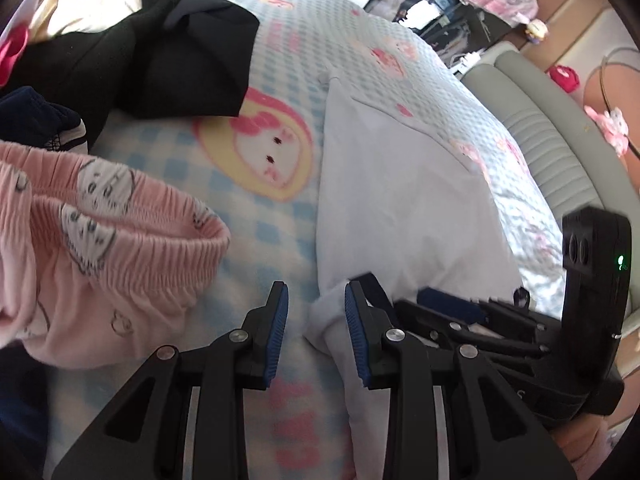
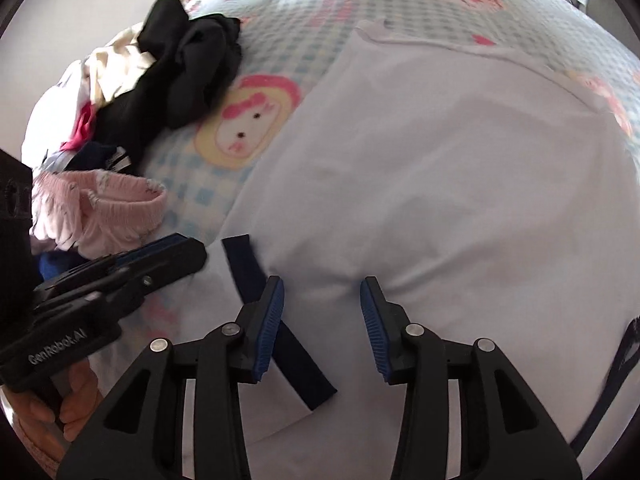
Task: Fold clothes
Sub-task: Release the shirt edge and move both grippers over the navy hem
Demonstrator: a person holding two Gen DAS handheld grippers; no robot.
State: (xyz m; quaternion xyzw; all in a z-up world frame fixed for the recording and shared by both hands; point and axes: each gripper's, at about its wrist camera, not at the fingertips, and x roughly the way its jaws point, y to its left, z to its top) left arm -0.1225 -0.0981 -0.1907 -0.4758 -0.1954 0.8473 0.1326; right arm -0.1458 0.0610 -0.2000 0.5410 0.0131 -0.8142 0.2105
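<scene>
A white garment [image 1: 400, 200] [image 2: 440, 180] lies spread flat on the checked cartoon blanket [image 1: 248, 240] [image 2: 208, 184]. My left gripper [image 1: 316, 320] is open at its near left corner, and a bunched fold of the white cloth rests against the right pad without being clamped. My right gripper [image 2: 322, 320] is open over the garment's near edge, with cloth puckered between the pads. A navy trim strip [image 2: 252, 268] runs under its left finger. Each gripper shows in the other's view: right gripper [image 1: 448, 304], left gripper [image 2: 160, 256].
A pile of clothes lies to the left: a pink smocked garment [image 1: 100, 240] [image 2: 120, 208], a black garment [image 1: 168, 60] [image 2: 188, 64], a navy piece [image 1: 32, 116] and a cream one [image 2: 112, 64]. A grey bed frame [image 1: 552, 128] borders the right side. A hand [image 2: 76, 400] holds the left gripper.
</scene>
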